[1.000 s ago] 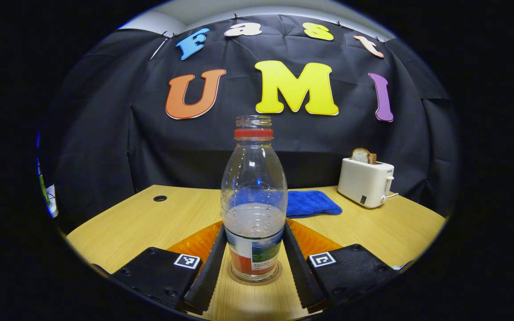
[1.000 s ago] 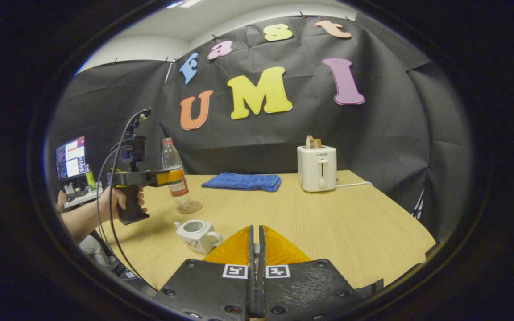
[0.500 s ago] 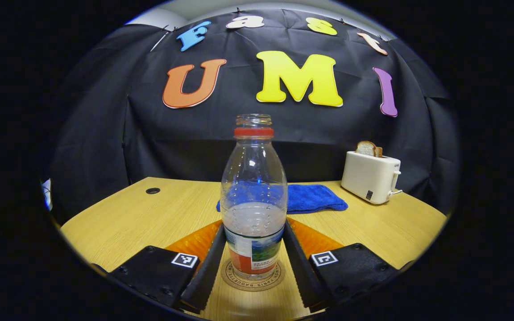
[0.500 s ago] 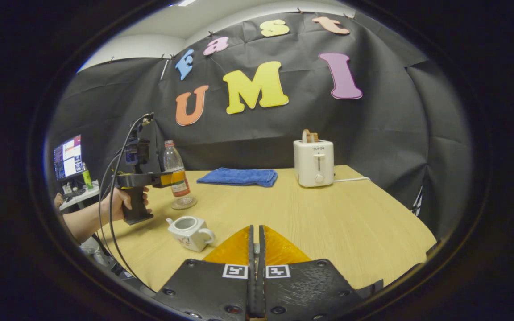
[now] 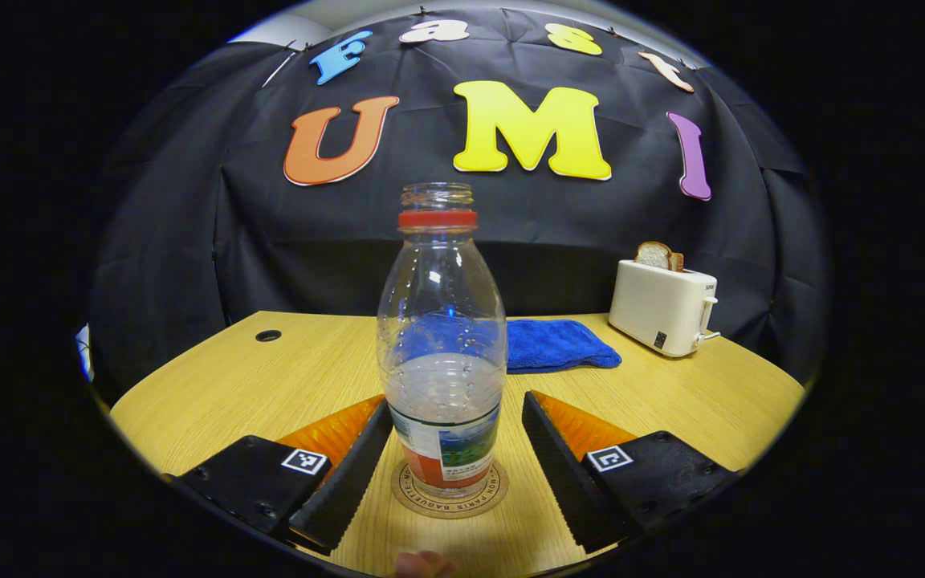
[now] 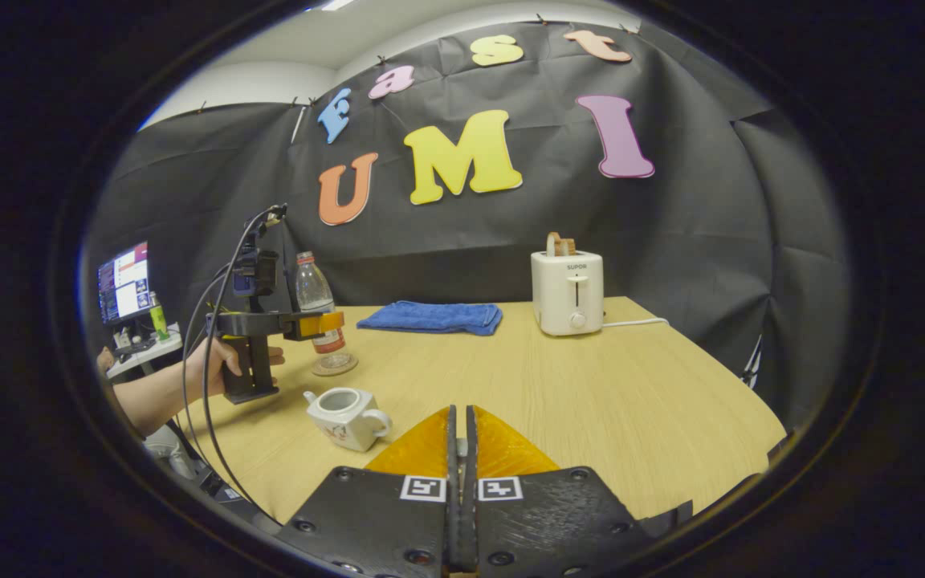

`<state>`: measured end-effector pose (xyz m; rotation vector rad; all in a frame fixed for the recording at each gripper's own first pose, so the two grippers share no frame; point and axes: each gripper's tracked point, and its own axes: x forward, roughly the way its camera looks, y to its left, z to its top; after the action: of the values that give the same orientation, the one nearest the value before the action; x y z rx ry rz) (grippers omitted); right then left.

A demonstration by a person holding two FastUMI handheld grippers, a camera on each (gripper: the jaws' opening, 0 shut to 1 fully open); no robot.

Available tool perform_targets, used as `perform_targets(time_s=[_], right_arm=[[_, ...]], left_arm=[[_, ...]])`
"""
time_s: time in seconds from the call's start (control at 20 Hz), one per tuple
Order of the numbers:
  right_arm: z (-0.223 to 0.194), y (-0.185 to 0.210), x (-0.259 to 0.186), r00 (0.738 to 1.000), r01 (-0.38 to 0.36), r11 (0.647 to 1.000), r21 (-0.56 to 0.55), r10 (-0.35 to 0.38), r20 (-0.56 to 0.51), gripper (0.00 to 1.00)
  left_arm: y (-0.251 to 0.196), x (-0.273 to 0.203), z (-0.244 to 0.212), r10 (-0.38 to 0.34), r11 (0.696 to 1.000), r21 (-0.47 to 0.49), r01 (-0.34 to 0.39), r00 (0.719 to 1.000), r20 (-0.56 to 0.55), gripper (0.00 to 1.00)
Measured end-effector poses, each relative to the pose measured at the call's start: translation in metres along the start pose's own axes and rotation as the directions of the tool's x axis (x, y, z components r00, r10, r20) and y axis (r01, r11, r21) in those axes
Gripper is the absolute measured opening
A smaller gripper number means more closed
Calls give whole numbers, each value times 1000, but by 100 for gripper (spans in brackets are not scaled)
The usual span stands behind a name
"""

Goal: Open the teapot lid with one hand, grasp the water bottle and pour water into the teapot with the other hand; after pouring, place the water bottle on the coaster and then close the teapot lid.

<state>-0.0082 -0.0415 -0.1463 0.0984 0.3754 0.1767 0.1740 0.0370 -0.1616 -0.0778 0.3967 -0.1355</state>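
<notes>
Water bottle upright on the coaster, left gripper spread around it.

A hand (image 6: 226,365) holds the left gripper (image 5: 453,449) level above the table (image 5: 671,401); its 2 fingers flank the water bottle (image 5: 442,353) on the coaster (image 5: 448,496), the left one against it, the right one apart. The right gripper (image 6: 460,449) is pressed together, holding nothing visible. The teapot (image 6: 344,415) stands lidless near the bottle.

Clear plastic water bottle (image 5: 441,353): red neck ring, red-green-white label. Round tan coaster (image 5: 449,490): dark ring lettering. White ceramic teapot (image 6: 344,417): reddish motif. Blue folded cloth (image 5: 552,345). Cream toaster (image 5: 662,307). Light woodgrain surface (image 5: 671,393).
</notes>
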Motion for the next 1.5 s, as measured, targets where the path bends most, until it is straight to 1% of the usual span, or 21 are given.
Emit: perform_targets(time_s=[0.25, 0.45, 0.55, 0.7, 0.8, 0.95, 1.05, 1.25, 1.5], right_arm=[[4, 14, -2, 1000, -23, 1000, -11, 23, 12, 0], [18, 43, 7, 996, -76, 996, -43, 78, 36, 0], [29, 63, 17, 991, -118, 991, -66, 122, 56, 0], [42, 93, 35, 979, -177, 978, -106, 186, 79, 0], [42, 110, 49, 971, -213, 969, -122, 224, 85, 0], [33, 126, 68, 962, -255, 960, -120, 264, 72, 0], [28, 133, 77, 959, -268, 956, -121, 277, 60, 0], [18, 139, 87, 957, -277, 950, -144, 286, 43, 0], [12, 138, 93, 957, -270, 944, -188, 285, 54, 0]], left_arm=[[5, -23, -13, 13, 1000, -24, -15, 998, -67, 100], [20, -66, -27, 31, 997, -65, -38, 994, -103, 100], [30, -96, -29, 53, 995, -76, -59, 995, -85, 100], [45, -137, -25, 106, 992, -69, -108, 994, -22, 100], [57, -160, -21, 167, 985, -54, -166, 985, 32, 100], [54, -183, -16, 203, 979, -27, -202, 975, 87, 100], [56, -192, -13, 224, 974, -2, -225, 968, 115, 100], [51, -195, -7, 210, 978, -11, -211, 967, 144, 100], [56, -195, -9, 214, 977, -36, -211, 967, 138, 100]])
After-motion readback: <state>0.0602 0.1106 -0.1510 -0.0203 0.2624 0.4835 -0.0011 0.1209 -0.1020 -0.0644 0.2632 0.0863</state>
